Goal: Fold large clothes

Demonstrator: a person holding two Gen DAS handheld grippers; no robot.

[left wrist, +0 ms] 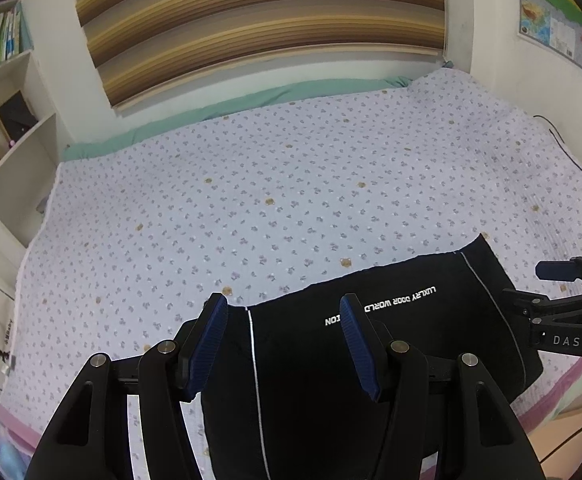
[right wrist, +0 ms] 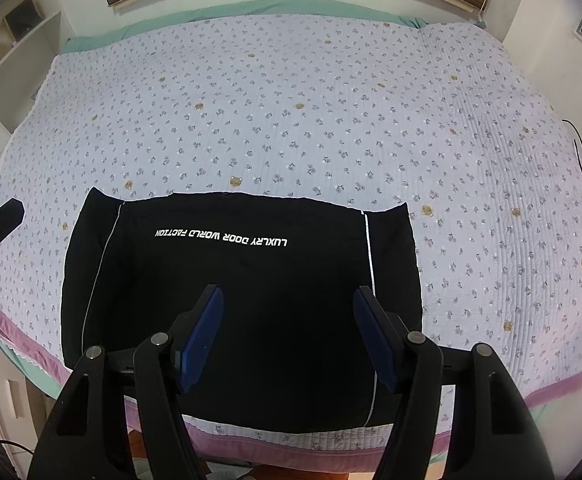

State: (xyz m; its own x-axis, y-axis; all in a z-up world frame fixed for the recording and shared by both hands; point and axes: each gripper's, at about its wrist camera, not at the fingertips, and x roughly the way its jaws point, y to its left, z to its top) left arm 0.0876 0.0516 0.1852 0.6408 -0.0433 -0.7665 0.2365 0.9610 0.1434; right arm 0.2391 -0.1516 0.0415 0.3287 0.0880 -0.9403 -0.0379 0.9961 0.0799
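Left gripper [left wrist: 283,312] spread wide, pinching nothing, held over the left part of the black garment [right wrist: 243,304]. Right gripper [right wrist: 289,300] likewise parted and bare, above its middle. Garment lay folded flat at the near edge of the bed, white lettering upside down. Beyond stretched the flowered quilt [right wrist: 331,120], then a green sheet [right wrist: 251,8], striped blind [left wrist: 259,20], shelves [left wrist: 15,120] left, wall map [left wrist: 555,12] right.

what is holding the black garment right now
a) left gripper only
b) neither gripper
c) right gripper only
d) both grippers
b: the black garment lies flat on the floral bedspread, while the left gripper and right gripper both hang above it with jaws spread wide and no cloth between the blue pads.
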